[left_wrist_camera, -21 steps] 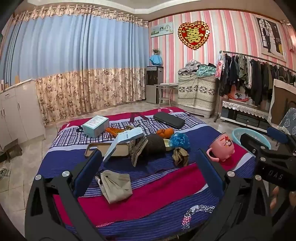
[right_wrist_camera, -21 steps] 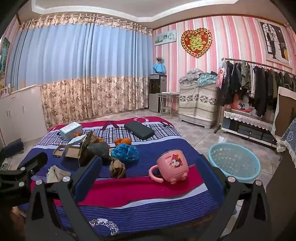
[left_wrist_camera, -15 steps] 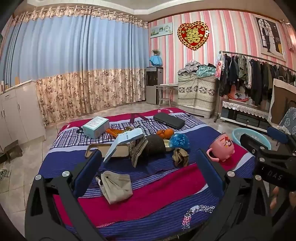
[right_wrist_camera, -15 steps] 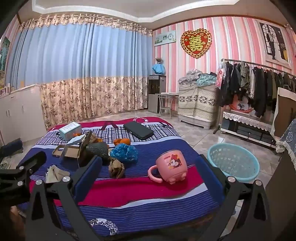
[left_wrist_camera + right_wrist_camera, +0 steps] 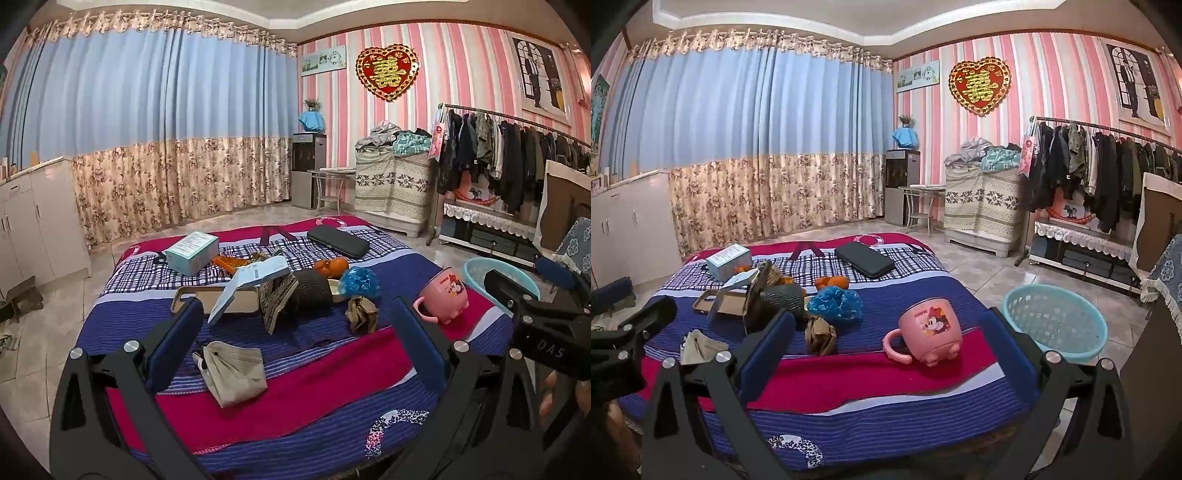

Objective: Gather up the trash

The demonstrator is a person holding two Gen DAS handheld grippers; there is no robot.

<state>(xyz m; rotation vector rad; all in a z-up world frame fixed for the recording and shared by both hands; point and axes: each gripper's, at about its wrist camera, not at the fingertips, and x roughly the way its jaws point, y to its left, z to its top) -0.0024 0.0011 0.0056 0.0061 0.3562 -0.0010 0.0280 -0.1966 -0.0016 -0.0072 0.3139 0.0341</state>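
The left gripper (image 5: 295, 339) is spread wide, with nothing between its blue pads (image 5: 173, 343); it hovers above the near edge of the blanket (image 5: 295, 398). The right gripper (image 5: 886, 343) is likewise spread wide and empty, positioned over the same near edge, further to the right.

Directly ahead of the left gripper, a crumpled beige paper bag (image 5: 232, 369) lies on the blanket, just beside the left finger. Beyond it, a crumpled brown paper wad (image 5: 362, 312) rests near the centre. A crumpled blue plastic bag (image 5: 358, 282) sits just behind the wad, with orange peel (image 5: 332, 266) further back.

A pink mug (image 5: 929, 328) lies tilted on its side ahead of the right gripper, handle toward the camera. A light blue basket (image 5: 1056, 325) stands on the tiled floor to the right of the blanket, apart from its edge. A teal box (image 5: 192, 253) and a black case (image 5: 338, 242) lie at the far side.
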